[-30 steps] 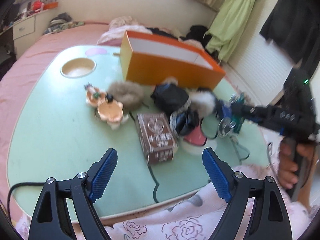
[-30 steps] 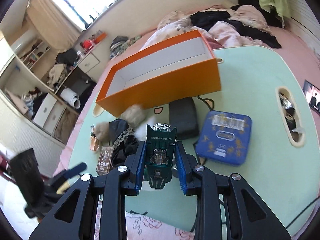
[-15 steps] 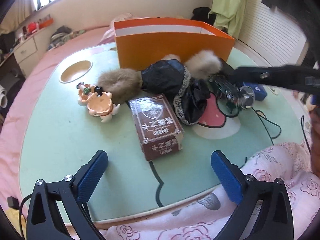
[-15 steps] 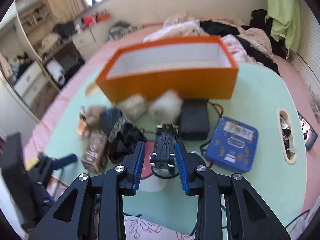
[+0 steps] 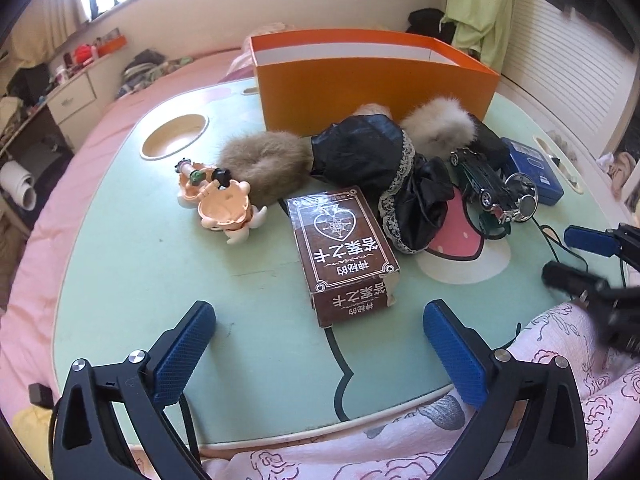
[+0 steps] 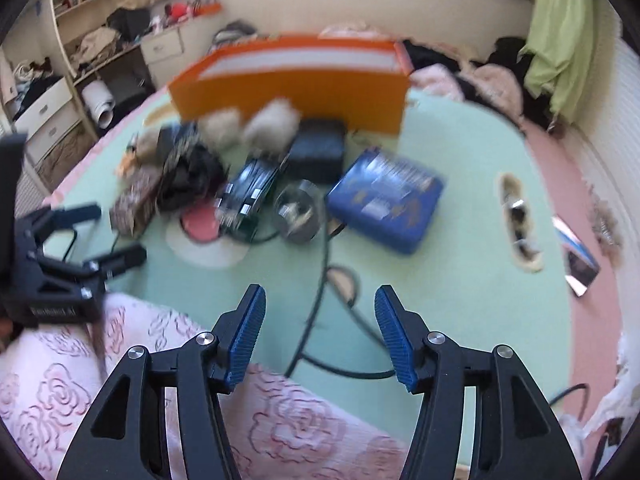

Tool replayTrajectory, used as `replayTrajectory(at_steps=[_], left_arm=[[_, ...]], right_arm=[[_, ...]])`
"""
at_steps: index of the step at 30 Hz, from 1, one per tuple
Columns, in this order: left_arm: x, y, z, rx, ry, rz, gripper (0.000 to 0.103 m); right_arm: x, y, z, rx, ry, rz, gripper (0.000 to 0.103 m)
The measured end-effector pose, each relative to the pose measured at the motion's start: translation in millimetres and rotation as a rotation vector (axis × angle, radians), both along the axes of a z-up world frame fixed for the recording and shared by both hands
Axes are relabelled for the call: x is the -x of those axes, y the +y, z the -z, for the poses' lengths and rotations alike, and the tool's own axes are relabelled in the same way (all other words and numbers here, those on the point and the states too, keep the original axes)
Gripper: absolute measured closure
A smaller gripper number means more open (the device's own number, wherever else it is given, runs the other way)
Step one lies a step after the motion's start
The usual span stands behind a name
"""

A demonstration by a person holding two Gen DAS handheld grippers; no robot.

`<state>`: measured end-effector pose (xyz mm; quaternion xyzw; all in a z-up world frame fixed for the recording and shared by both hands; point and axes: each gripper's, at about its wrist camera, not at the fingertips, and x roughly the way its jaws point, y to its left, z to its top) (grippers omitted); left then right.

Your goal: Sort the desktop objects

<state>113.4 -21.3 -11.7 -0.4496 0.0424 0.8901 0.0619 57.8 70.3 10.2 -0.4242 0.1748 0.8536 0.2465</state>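
left gripper (image 5: 320,344): jaws spread wide, nothing between them, hanging over the near green table (image 5: 132,280)
right gripper (image 6: 320,332): jaws opening, empty, above a black cable (image 6: 316,312)
brown card box (image 5: 344,250): flat, just beyond the left fingers
toy car (image 5: 486,188): on the table beside black lace cloth (image 5: 394,178)
blue tin (image 6: 386,200): right of the car
orange box (image 5: 372,80): open, at the far side

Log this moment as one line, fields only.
left claw: open, empty, facing brown card box | right claw: opening, empty | dark green toy car: on mint-green table | orange cardboard box: no car visible inside
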Motion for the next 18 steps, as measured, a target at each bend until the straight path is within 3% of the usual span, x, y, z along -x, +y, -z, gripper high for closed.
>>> replayTrajectory(at_steps=[3,6,13,18], left_arm=[[3,-1,1,-0.001,-0.004,-0.015,0.000],[6,-2,2,0.003,0.000,-0.016,0.000],[7,0,2,0.003,-0.007,-0.004,0.000],[5,3,3,-0.006,0.035,0.033,0.000]], right_arm=[[7,-7,1,-0.051,-0.025,-0.025,0.018],[4,3,7,-0.015,-0.013,-0.014,0.000],[-7,10,8,-0.058,0.042,-0.051,0.000],[-6,12,12,-0.073,0.060,-0.080,0.000]])
